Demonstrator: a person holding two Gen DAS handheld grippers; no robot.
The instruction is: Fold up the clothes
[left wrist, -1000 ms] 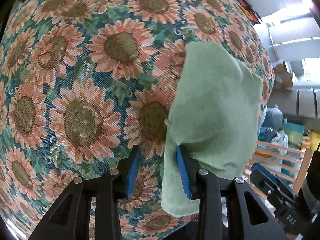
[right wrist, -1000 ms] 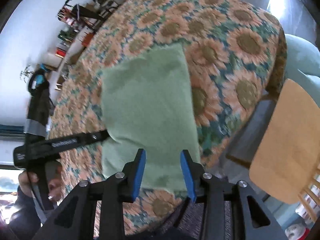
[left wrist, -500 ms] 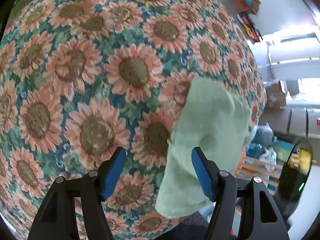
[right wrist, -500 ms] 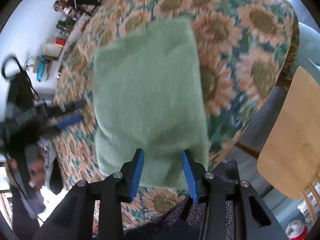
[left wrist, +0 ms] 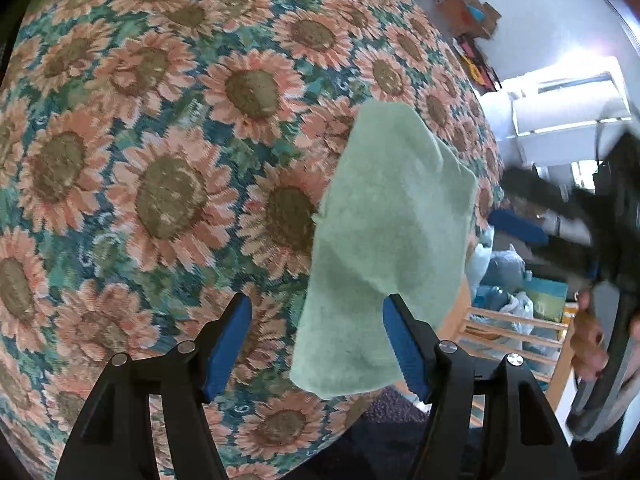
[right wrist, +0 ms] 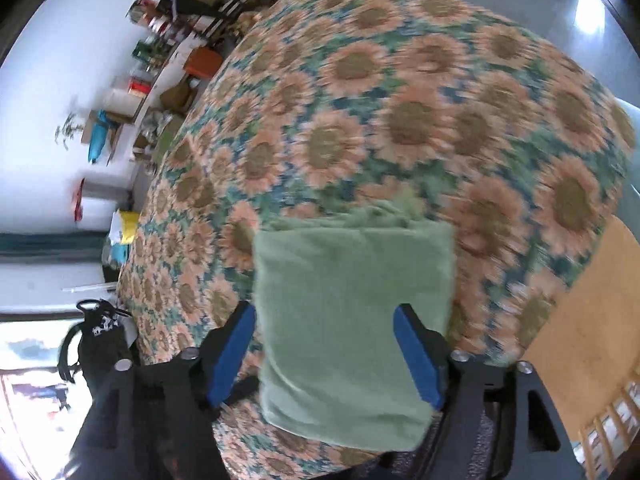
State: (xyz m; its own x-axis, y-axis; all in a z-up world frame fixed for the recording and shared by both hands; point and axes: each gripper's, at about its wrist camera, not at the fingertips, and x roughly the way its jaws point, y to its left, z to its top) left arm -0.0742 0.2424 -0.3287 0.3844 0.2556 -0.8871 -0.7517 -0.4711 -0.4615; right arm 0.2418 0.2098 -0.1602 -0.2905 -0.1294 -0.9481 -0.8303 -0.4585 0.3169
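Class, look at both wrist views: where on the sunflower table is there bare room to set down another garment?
The sunflower tablecloth lies bare left of and beyond the folded green cloth. That cloth fills the near edge, overhanging it, with the left gripper and right gripper open there. Beside it stands a wooden chair.

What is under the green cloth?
The green cloth lies folded on the sunflower tablecloth, its near end hanging past the table edge. Whatever the folds or the tablecloth beneath it hold is covered.

Both wrist views steeply downward, close; sharing green cloth (left wrist: 384,240), tablecloth (right wrist: 400,100)
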